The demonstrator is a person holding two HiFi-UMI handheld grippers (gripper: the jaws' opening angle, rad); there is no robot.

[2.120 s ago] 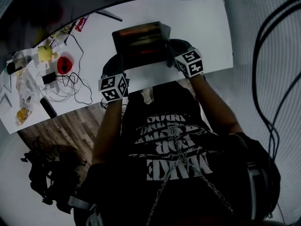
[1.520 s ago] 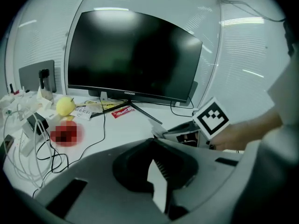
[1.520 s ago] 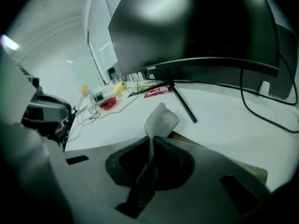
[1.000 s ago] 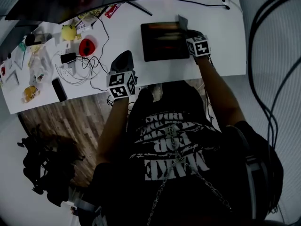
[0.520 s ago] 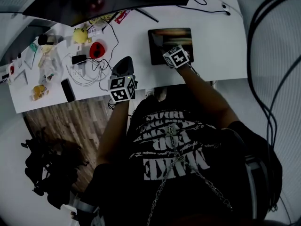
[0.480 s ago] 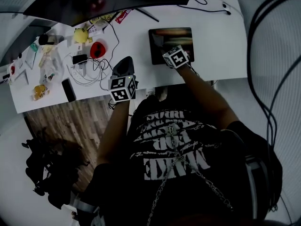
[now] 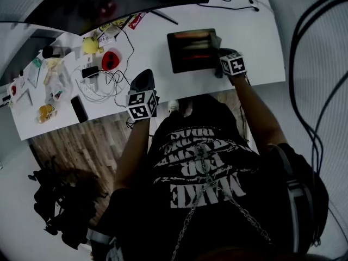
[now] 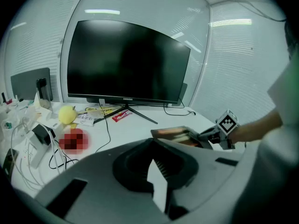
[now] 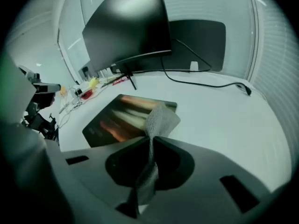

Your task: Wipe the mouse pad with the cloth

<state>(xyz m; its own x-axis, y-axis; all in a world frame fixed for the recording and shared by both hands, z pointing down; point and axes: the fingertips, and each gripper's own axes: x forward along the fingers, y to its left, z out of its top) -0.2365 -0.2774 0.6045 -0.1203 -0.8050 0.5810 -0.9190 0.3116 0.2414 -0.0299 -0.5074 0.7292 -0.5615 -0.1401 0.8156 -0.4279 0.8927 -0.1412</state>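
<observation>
- You are working in an office, at a computer desk.
- A wide curved monitor (image 8: 126, 62) on a thin-legged stand fills the back of the white desk (image 7: 255, 48) in front of you.
- A mouse pad (image 7: 190, 50) lies flat on the desk below that screen.
- To your left, a tangle of cables (image 7: 98, 83) and small desk clutter spreads over the top, with a second screen (image 8: 30, 84) standing at the far end.
- Slatted blinds (image 8: 233, 69) cover the walls behind the desk, and wood-look flooring (image 7: 81, 145) runs under it.
</observation>
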